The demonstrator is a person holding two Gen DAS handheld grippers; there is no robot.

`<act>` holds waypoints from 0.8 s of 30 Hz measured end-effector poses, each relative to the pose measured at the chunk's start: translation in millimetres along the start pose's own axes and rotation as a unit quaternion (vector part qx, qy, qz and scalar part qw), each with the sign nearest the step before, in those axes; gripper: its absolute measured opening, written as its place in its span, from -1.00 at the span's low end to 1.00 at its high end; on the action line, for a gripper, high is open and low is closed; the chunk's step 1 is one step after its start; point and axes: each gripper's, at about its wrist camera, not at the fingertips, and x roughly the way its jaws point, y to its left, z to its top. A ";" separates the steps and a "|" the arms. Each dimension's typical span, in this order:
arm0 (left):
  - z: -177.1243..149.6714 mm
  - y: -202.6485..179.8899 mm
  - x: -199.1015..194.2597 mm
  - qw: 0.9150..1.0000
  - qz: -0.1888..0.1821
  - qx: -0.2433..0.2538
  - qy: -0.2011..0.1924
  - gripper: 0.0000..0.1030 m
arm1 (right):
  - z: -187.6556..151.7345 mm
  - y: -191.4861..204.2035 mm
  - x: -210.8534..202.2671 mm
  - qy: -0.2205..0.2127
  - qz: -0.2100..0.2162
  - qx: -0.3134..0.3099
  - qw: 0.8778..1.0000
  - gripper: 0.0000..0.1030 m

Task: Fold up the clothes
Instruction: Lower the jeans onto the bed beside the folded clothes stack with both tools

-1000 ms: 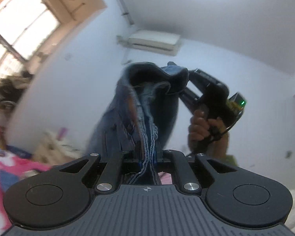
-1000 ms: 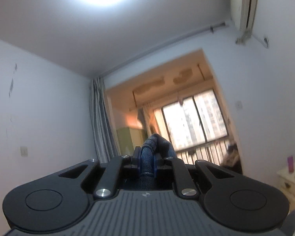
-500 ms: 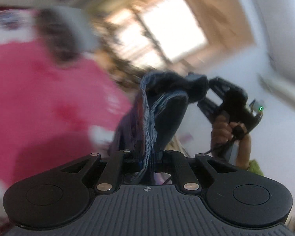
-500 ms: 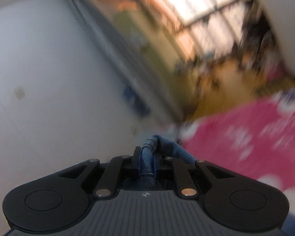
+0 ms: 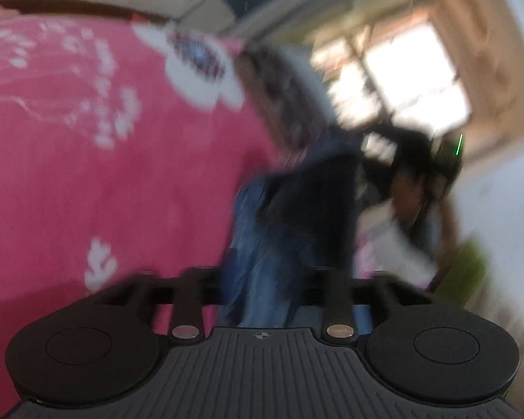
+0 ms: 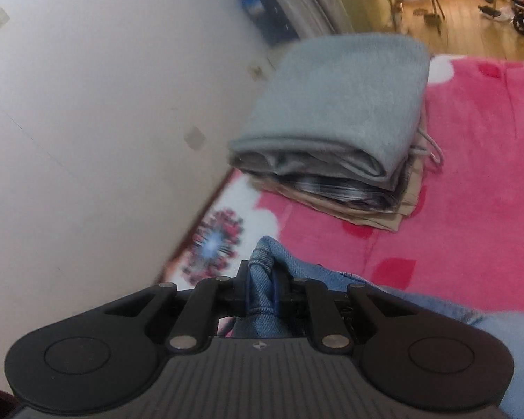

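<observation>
- Left gripper (image 5: 265, 276): black two-finger tool, its jaws clamped on a bunched fold of the blue denim garment (image 5: 279, 230); the cloth rises from between the fingers and hangs over the pink bedspread. The left wrist view is strongly blurred, so seams and edges cannot be made out.
- Right gripper (image 6: 262, 291): black two-finger tool, its jaws pressed together on a thick hemmed edge of the same blue denim garment (image 6: 262, 279); more of the denim trails away to the right of the jaws, low over the bedspread.
- Pink fleece bedspread with white flower shapes (image 6: 478, 181): the surface under both tools; one dark-centred white flower (image 6: 216, 241) lies just beyond the right gripper's fingers, at the bedspread's edge by the wall.
- Stack of folded clothes (image 6: 332, 160): rests on the bedspread beyond the denim and apart from it, against the white wall (image 6: 104, 104). A grey folded piece (image 6: 346, 97) lies on top, a dark-and-white patterned layer beneath it, and a tan piece at the bottom.
- Person's hand (image 5: 407, 202): seen in the left wrist view beyond the denim, gripping the handle of the other tool; a green indicator light (image 5: 458, 145) glows above the hand.
</observation>
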 end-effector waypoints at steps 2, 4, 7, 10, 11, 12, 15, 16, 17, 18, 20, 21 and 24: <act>-11.8 -3.4 16.0 0.999 0.011 0.020 0.037 -0.08 | 6.9 -3.7 22.2 0.029 -0.009 0.000 1.000 -0.46; -18.1 -7.0 27.6 0.998 0.022 0.025 0.059 -0.06 | 11.4 -18.9 19.2 0.039 -0.005 0.032 0.999 0.06; -20.1 -5.1 33.7 0.996 0.043 0.028 0.071 -0.02 | 17.8 -38.1 -3.9 0.032 0.022 0.050 0.998 0.14; -19.6 -6.9 31.7 0.996 0.045 0.027 0.073 0.00 | 13.6 -42.0 -36.5 0.022 0.037 -0.007 0.999 0.17; -20.0 -7.5 31.3 0.996 0.049 0.026 0.074 0.01 | 11.6 -42.5 -47.9 0.019 0.041 -0.030 0.999 0.19; -20.6 -8.0 31.1 0.995 0.054 0.024 0.075 0.01 | 6.3 -41.4 -57.6 0.020 0.034 -0.063 0.997 0.26; -28.5 -6.3 28.1 0.994 0.062 0.021 0.084 0.01 | -28.2 -29.9 -70.8 0.056 -0.041 -0.195 0.978 0.31; -31.9 -4.6 28.5 0.994 0.063 0.019 0.088 0.01 | -45.3 -27.4 -71.6 0.066 -0.066 -0.238 0.967 0.31; -34.2 -3.4 32.3 0.993 0.062 0.017 0.094 0.02 | -63.1 -25.8 -71.3 0.073 -0.089 -0.277 0.954 0.32; -35.8 -2.6 38.0 0.993 0.060 0.013 0.102 0.03 | -80.9 -24.1 -70.9 0.081 -0.113 -0.314 0.939 0.32; -40.5 -2.7 47.7 0.992 0.058 0.010 0.113 0.03 | -112.3 -26.8 -69.2 0.093 -0.143 -0.357 0.918 0.32; -44.4 -4.8 50.7 0.991 0.060 0.012 0.116 0.03 | -126.8 -30.0 -69.0 0.098 -0.154 -0.370 0.911 0.32; -52.3 -9.8 59.6 0.991 0.073 0.015 0.107 0.03 | -157.8 -46.9 -72.8 0.102 -0.193 -0.379 0.899 0.25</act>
